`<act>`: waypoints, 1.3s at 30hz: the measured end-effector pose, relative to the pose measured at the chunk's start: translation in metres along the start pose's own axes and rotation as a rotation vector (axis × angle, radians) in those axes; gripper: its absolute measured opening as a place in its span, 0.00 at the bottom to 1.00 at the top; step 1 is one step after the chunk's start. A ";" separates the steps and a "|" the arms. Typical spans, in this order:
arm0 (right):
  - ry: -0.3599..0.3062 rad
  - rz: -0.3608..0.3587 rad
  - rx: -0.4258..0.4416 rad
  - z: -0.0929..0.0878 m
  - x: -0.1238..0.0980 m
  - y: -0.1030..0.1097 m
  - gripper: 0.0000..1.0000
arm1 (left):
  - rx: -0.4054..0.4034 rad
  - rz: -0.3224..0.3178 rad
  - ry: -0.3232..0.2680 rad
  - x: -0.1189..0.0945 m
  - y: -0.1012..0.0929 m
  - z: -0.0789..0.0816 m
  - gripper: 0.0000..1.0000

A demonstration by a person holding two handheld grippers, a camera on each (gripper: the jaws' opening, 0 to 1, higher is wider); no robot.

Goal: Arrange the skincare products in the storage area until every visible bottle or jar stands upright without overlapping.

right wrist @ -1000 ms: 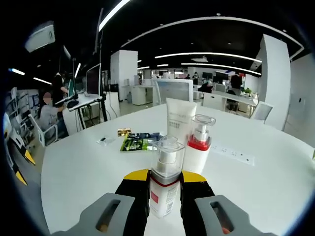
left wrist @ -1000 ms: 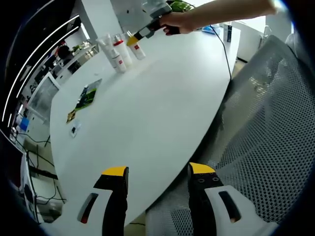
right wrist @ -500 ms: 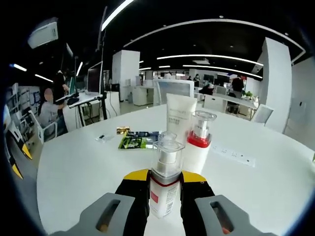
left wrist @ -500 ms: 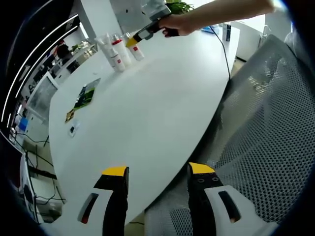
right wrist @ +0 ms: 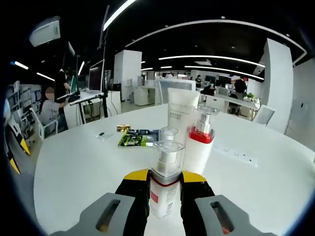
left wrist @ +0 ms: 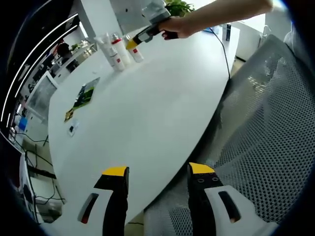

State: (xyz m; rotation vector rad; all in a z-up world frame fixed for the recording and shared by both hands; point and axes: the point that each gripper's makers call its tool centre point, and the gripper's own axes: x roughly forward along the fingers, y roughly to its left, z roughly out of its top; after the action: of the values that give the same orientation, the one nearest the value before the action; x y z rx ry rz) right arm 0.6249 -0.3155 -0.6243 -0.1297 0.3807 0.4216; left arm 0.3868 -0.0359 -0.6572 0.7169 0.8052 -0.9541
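Observation:
My right gripper (right wrist: 166,178) is shut on a small white pump bottle (right wrist: 166,194) with a red band and a clear cap, held upright just over the white table (right wrist: 83,172). Close behind it stand a white tube (right wrist: 182,115), a taller white bottle with a red collar (right wrist: 199,145) and another small bottle, of which just the clear cap (right wrist: 168,133) shows. In the left gripper view the same group (left wrist: 115,49) stands at the table's far end beside the right gripper (left wrist: 140,35) and the person's hand (left wrist: 172,27). My left gripper (left wrist: 158,170) hangs open at the near table edge.
Green packets (right wrist: 135,140) and a small gold packet (right wrist: 123,129) lie on the table left of the bottles. A grey mesh chair (left wrist: 266,123) stands against the near side of the table. A cable (left wrist: 224,46) runs across the far corner. Office desks and people sit beyond.
My right gripper has shifted slightly with the pump bottle, and the second small bottle's cap now shows behind it. The left gripper has stayed put.

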 end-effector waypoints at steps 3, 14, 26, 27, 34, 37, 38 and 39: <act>0.001 0.000 0.000 -0.004 0.002 -0.001 0.16 | 0.000 -0.004 0.000 0.000 -0.001 0.000 0.44; 0.003 0.002 -0.005 -0.010 0.005 -0.001 0.16 | -0.002 -0.023 -0.001 0.000 -0.004 0.001 0.45; -0.017 0.006 -0.021 -0.008 0.011 -0.002 0.16 | -0.001 -0.022 0.003 0.000 -0.004 0.000 0.45; -0.018 0.007 -0.020 -0.009 0.012 -0.002 0.16 | -0.001 -0.021 0.003 0.000 -0.004 0.000 0.45; -0.035 0.005 -0.025 -0.010 0.013 -0.001 0.16 | 0.000 -0.023 0.004 0.001 -0.004 0.000 0.45; -0.039 0.004 -0.028 -0.009 0.013 -0.001 0.16 | 0.001 -0.027 0.004 0.001 -0.005 0.000 0.45; -0.041 0.003 -0.029 -0.009 0.012 -0.001 0.16 | 0.001 -0.028 0.004 0.001 -0.005 0.000 0.45; -0.045 0.003 -0.032 -0.009 0.012 -0.001 0.16 | 0.002 -0.028 0.005 0.001 -0.005 0.000 0.45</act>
State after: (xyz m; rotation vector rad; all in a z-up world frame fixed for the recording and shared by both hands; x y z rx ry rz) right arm 0.6328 -0.3137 -0.6373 -0.1503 0.3304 0.4331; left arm 0.3825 -0.0382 -0.6590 0.7118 0.8205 -0.9789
